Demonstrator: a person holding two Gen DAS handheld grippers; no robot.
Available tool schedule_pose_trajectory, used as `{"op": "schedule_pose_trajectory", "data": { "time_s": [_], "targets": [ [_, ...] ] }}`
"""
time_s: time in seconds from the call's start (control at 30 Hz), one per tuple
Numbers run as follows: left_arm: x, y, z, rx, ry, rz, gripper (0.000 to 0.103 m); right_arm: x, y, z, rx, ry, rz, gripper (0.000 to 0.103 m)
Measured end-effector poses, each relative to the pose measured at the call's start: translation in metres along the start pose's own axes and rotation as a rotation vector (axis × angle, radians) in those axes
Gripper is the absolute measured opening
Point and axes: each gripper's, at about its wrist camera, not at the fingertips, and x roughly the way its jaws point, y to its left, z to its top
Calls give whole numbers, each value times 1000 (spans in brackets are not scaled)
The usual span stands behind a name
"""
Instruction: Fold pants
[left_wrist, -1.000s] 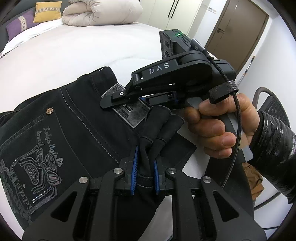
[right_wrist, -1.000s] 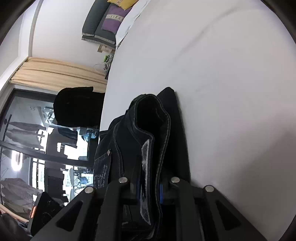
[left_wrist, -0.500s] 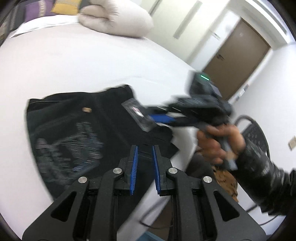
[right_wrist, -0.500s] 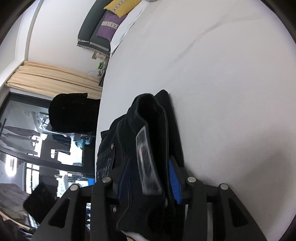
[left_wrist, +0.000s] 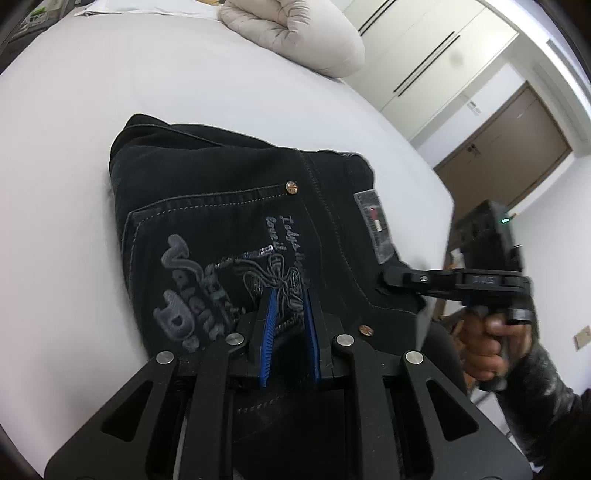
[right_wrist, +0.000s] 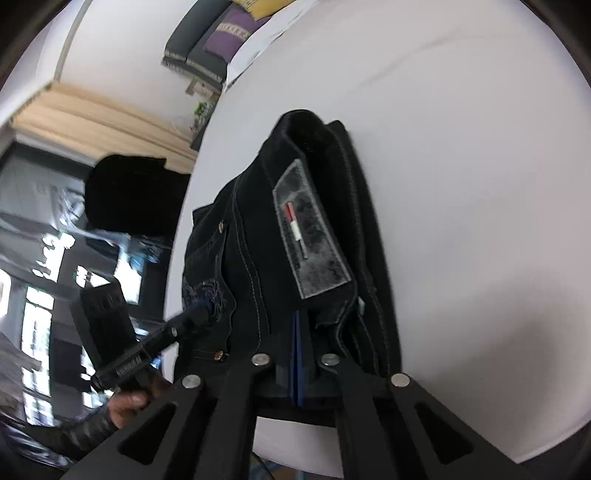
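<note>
Item: black pants (left_wrist: 236, 221), folded into a compact stack on the white bed (left_wrist: 74, 147), near its edge; back pocket with grey embroidery uppermost, waistband label (right_wrist: 310, 236) facing the right-hand side

Left gripper (left_wrist: 289, 328): hovered over the embroidered pocket, blue pads a narrow gap apart, nothing caught between them; whether the tips brushed the cloth could not be told

Right gripper (right_wrist: 297, 354): jaws had just swung open and then closed fully, pads met with no cloth between them; it sat at the waistband end of the stack, just below the label

Person's hands (left_wrist: 487, 354): 1 on each handle, dark sleeves

Other: rolled beige duvet (left_wrist: 295, 37) at the far side of the bed, well apart from the pants

Condition: fold judged essentially finished

Risks: 2 noted
1. A closed fingertip dragged across the top layer on withdrawal could slide it and open the fold
2. The stack lay near the mattress edge; a nudge toward that side could tip it off
</note>
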Motion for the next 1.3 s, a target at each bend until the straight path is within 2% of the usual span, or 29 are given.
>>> {"op": "schedule_pose_trajectory", "data": {
  "time_s": [0.23,0.33,0.5,0.6,0.67,0.73,0.8,0.83,0.87,0.93,0.97,1.0,1.07,1.13,1.2,1.23,1.3],
  "targets": [
    [-24,38,48,-75,-133,60,15,-4,-6,-5,7,-20,26,0],
    [-9,45,54,-62,-100,95,15,-7,-8,-10,14,-25,22,0],
    [-5,22,19,30,-72,148,15,-10,0,-12,9,-33,-5,0],
    [-14,-7,-16,187,-55,195,15,-15,-2,-15,22,-44,-6,0],
    [-26,-22,-37,279,-44,201,15,-21,-1,-15,21,-52,-20,0],
    [-39,-30,-51,331,3,176,15,-31,5,-13,-3,-67,-36,7],
    [-56,-30,-56,329,4,174,15,-49,11,-7,-22,-119,-21,30],
    [-67,-24,-56,303,-16,165,15,-55,12,-4,-21,-142,-30,57],
    [-74,-18,-52,270,-36,162,17,-60,12,3,-16,-174,-45,74],
    [-73,1,-39,174,-72,147,46,-57,11,17,-11,-176,-62,75],
    [-74,12,-33,128,-79,148,81,-51,10,23,-16,-156,-66,75],
    [-68,20,-25,79,-92,148,89,-39,9,32,-22,-118,-70,75],
    [-51,38,-7,-22,-77,107,89,-19,6,41,-12,-54,-94,75],
    [-27,50,6,-127,-16,53,89,3,0,47,-8,9,-91,75],
    [-3,65,15,-223,49,-9,89,16,4,53,-18,26,-94,72],
    [6,69,20,-248,68,-17,89,22,7,55,-23,39,-96,68],
    [12,70,28,-260,55,-40,86,34,13,56,-42,71,-132,59]
  ]
}}
